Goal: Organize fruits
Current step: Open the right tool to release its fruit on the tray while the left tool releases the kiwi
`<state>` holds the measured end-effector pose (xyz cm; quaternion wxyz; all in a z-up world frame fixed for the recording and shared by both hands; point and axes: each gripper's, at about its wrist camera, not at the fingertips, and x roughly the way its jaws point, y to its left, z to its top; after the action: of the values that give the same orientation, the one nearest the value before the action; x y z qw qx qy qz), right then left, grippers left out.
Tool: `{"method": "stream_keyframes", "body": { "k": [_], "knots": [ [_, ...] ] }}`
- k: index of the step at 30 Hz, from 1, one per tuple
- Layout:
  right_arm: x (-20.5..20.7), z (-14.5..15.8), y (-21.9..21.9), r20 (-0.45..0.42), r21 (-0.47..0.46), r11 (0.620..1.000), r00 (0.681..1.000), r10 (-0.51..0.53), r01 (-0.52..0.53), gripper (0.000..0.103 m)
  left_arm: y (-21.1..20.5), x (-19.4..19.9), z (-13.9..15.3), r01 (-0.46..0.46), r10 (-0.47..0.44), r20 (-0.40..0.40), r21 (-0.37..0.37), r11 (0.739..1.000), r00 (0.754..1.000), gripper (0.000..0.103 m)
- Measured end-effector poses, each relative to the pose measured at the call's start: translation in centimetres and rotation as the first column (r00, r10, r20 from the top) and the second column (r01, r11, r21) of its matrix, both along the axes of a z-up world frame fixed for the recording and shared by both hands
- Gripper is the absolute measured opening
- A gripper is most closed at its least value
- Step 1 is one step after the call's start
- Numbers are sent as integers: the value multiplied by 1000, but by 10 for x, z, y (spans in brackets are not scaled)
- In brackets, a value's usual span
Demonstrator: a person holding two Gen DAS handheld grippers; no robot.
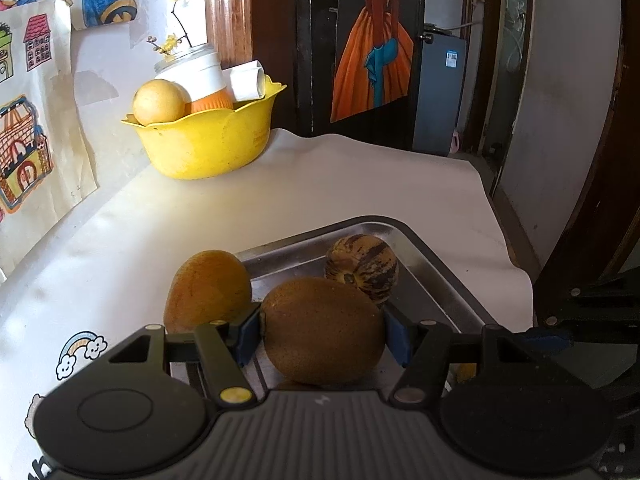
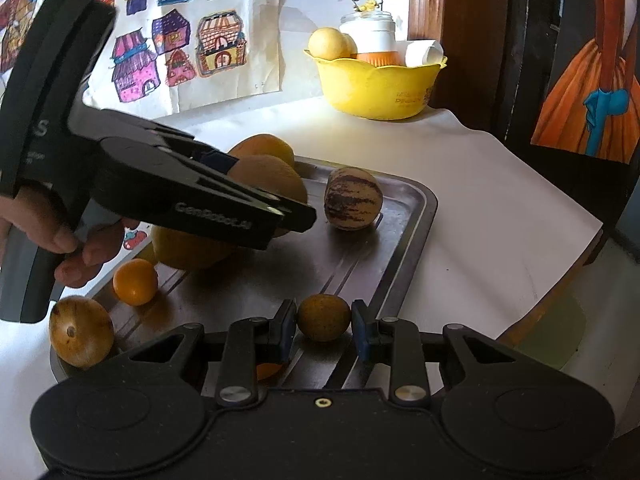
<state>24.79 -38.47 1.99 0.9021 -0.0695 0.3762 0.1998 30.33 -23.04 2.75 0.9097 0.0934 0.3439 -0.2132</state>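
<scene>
Left hand-held gripper (image 1: pixel 322 334) gripped the kiwi (image 1: pixel 323 330); right hand-held gripper (image 2: pixel 324 326) gripped a small brown fruit (image 2: pixel 323 317). Round fruits could slip and roll off the tray (image 2: pixel 416 216).

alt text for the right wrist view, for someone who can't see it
The right gripper is shut on a small brown-speckled fruit above a metal tray, while the left gripper, in a person's hand, holds a brown kiwi over the tray. A striped fruit and a small orange rest on the tray; a yellow bowl stands behind.
</scene>
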Motion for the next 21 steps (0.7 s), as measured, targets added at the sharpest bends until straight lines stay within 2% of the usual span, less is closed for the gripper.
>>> {"method": "stream_keyframes", "body": {
  "k": [21],
  "knots": [
    [-2,-2,2,20,-18,1000,1000,4,-3,32,-9,10,-5,-15,16,-15,59,998,1000,67]
  ]
}}
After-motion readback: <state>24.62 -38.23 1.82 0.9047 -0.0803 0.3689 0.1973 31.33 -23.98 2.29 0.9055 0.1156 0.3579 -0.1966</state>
